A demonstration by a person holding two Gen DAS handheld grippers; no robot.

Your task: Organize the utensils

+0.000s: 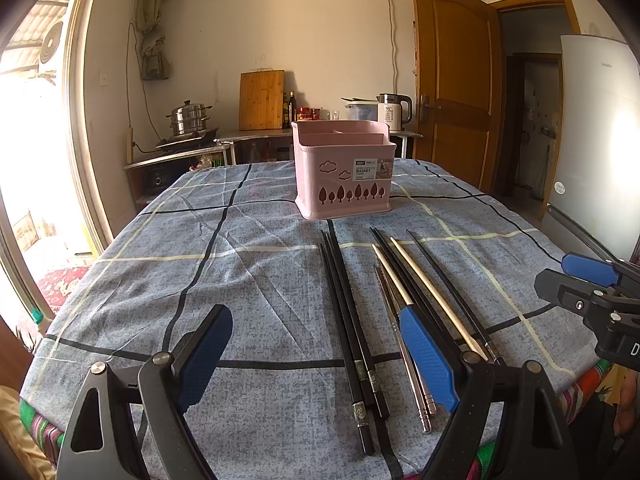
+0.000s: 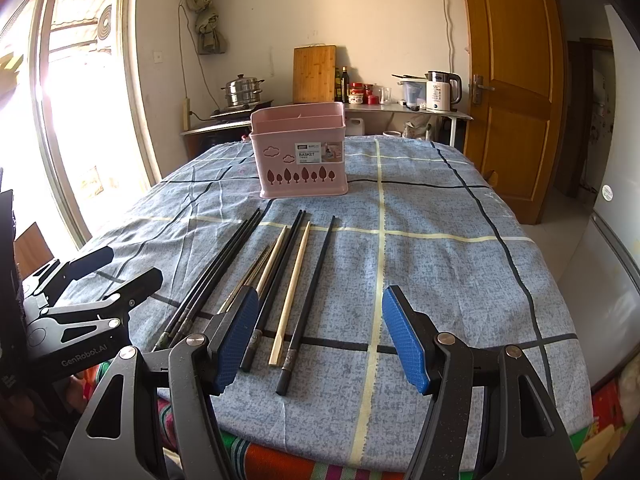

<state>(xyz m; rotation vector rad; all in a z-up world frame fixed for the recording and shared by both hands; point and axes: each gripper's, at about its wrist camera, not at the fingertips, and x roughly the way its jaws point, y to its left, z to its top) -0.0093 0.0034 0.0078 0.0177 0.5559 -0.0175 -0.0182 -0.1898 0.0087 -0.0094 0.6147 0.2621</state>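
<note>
Both tongs hover spread wide, nothing gripped, at the desk's near edge.
Chopsticks [image 2: 280,280] lie bunched mid-desk before the pink basket [image 1: 344,172]; left tongs [image 1: 316,360] or right tongs [image 2: 320,336] could easily pinch several together.

Strong daylight enters through the window [image 1: 28,152] at left, blown out to white in both views. A glare patch marks the refrigerator [image 1: 600,128]. The tablecloth [image 2: 440,260] is evenly lit, shadows soft. Fisheye distortion bends the edges; the corners vignette black. Focus is sharp centrally.
</note>
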